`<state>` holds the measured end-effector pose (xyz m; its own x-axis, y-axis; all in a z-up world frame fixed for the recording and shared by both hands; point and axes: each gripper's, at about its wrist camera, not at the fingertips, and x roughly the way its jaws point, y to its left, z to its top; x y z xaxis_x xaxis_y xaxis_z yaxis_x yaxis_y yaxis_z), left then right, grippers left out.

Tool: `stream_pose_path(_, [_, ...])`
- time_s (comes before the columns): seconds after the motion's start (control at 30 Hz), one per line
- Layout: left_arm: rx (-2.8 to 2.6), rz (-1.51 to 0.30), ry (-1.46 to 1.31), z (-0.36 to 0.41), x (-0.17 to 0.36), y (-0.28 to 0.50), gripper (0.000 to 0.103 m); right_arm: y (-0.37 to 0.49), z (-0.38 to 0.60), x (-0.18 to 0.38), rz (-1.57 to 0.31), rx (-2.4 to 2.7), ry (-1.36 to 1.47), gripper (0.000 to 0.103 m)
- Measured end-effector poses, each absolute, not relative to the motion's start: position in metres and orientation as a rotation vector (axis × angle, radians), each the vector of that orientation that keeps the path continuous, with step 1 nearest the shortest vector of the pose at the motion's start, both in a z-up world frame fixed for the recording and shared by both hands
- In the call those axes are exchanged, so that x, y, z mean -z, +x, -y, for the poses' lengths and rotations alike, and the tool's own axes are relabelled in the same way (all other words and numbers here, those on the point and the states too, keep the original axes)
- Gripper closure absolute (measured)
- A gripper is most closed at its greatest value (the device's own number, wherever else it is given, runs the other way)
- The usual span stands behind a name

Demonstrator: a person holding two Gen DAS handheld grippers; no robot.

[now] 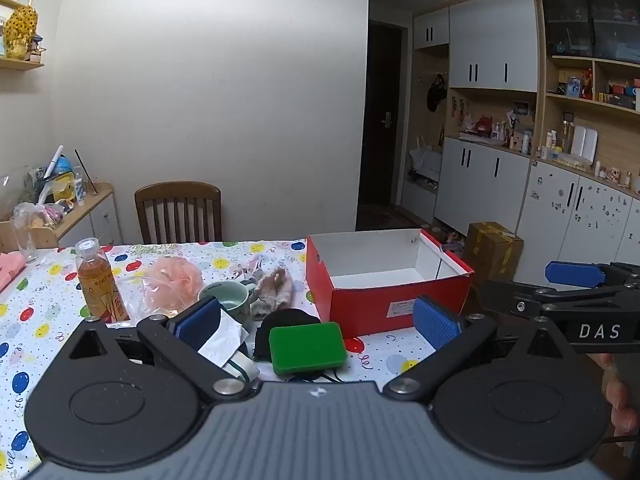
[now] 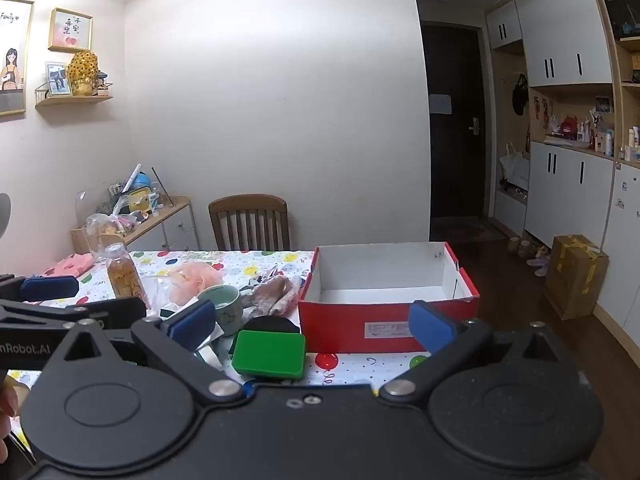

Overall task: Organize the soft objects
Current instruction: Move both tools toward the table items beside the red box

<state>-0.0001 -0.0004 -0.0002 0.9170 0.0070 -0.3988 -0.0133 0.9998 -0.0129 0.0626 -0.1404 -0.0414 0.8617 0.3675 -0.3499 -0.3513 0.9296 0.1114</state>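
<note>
A red shoebox with a white, empty inside stands open on the right of the table. Left of it lie a brownish-pink fuzzy cloth, a peach mesh bath puff, a black soft item and a pink cloth at the far left. My left gripper hovers open over the near table edge, nothing between its blue pads. My right gripper is open too, empty, beside it.
A green flat block lies near the front edge. A green mug, a tea bottle and white tissue crowd the left. A wooden chair stands behind the balloon-print tablecloth; a cardboard box sits on the floor.
</note>
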Motion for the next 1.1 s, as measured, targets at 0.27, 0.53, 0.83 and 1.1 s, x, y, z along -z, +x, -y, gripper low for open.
stream_pose_path(0.27, [-0.006, -0.429, -0.046, -0.009, -0.004, 0.001, 0.000, 0.063, 0.136, 0.041, -0.369, -0.374, 0.021, 0.000])
stream_pose_path(0.53, [-0.024, -0.428, -0.054, -0.006, -0.003, 0.000, 0.000, 0.067, 0.134, 0.042, -0.388, -0.378, 0.020, 0.000])
stream_pose_path(0.83, [-0.042, -0.424, -0.065, -0.009, -0.004, -0.001, 0.000, 0.068, 0.129, 0.040, -0.394, -0.386, 0.010, 0.000])
stream_pose_path(1.1, [-0.038, -0.417, -0.075, -0.014, -0.004, 0.000, 0.000, 0.068, 0.127, 0.042, -0.397, -0.386, 0.010, 0.000])
